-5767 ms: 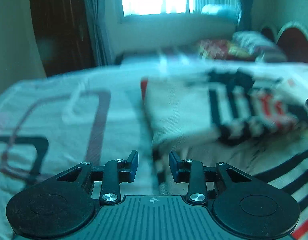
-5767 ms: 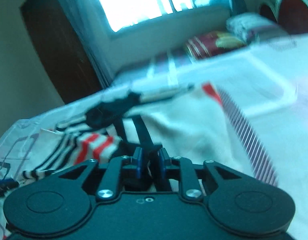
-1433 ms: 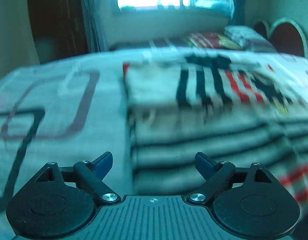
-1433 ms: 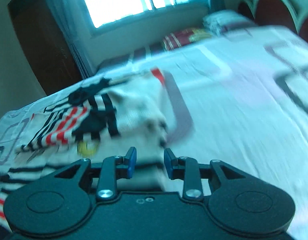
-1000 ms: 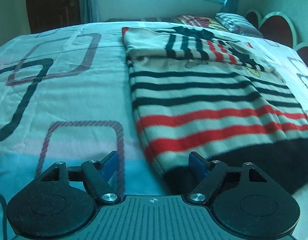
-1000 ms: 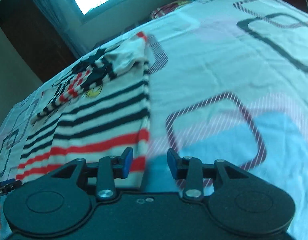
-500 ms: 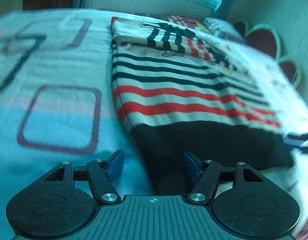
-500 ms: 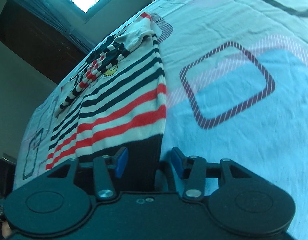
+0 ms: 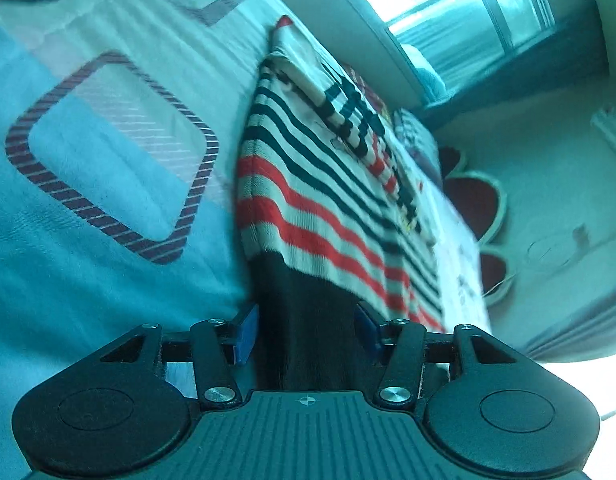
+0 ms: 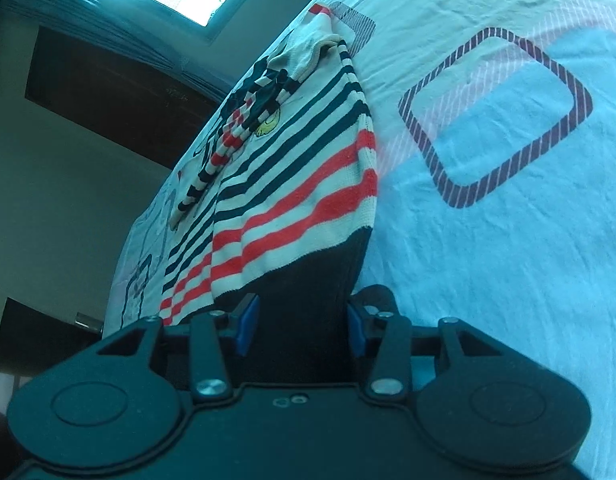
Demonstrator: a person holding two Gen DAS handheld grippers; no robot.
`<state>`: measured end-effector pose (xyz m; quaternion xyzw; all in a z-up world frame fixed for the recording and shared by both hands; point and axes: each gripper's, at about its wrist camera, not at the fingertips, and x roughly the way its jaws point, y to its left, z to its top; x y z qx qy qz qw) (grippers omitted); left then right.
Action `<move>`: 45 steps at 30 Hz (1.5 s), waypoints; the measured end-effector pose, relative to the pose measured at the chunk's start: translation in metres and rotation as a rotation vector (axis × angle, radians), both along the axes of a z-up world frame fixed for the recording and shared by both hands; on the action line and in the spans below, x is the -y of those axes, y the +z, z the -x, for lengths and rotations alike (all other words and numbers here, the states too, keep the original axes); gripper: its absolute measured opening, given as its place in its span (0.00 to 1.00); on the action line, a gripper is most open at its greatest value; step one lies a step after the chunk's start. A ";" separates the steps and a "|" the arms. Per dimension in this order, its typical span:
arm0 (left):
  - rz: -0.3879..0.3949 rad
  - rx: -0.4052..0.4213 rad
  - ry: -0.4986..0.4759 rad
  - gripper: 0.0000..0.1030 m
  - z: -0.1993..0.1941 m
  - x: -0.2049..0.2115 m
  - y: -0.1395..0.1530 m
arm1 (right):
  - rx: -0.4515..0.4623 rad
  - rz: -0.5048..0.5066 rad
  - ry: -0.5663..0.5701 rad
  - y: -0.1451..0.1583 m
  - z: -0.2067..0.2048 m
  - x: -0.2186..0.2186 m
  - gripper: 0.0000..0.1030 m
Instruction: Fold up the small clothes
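A knitted sweater (image 9: 320,200) with navy and red stripes lies flat on the bed, its sleeves folded across the far end. In the left wrist view its black hem (image 9: 308,300) runs in between the blue pads of my left gripper (image 9: 305,334). Those jaws are closing, and a little gap shows beside each pad. The right wrist view shows the same sweater (image 10: 308,184) from its other near corner. There the black hem (image 10: 312,284) fills the space between the jaws of my right gripper (image 10: 297,330), which stand apart.
The bed sheet (image 9: 87,240) is pale blue with rounded striped squares and spreads wide on both sides (image 10: 508,240). Pillows (image 9: 420,140) and a scalloped headboard (image 9: 476,204) lie beyond the sweater. A dark wardrobe (image 10: 119,92) stands under the window side.
Both grippers dropped from the folded top of the sweater to its black hem and rolled. The left jaws narrowed around the hem; the right jaws widened a little.
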<state>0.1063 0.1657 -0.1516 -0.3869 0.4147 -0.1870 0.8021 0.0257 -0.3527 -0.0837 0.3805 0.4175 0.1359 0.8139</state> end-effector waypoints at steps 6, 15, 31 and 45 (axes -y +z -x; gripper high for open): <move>-0.052 0.002 -0.043 0.51 -0.009 0.013 0.004 | 0.024 0.062 0.027 0.007 -0.011 -0.009 0.41; 0.062 0.008 -0.040 0.51 0.010 0.010 -0.009 | 0.006 0.008 0.027 -0.004 -0.007 -0.003 0.37; -0.044 0.003 -0.042 0.13 -0.004 0.019 -0.017 | -0.016 0.046 0.036 -0.009 -0.009 -0.022 0.21; -0.050 0.036 0.073 0.05 0.014 -0.003 -0.020 | 0.019 0.107 -0.058 -0.006 0.002 -0.002 0.06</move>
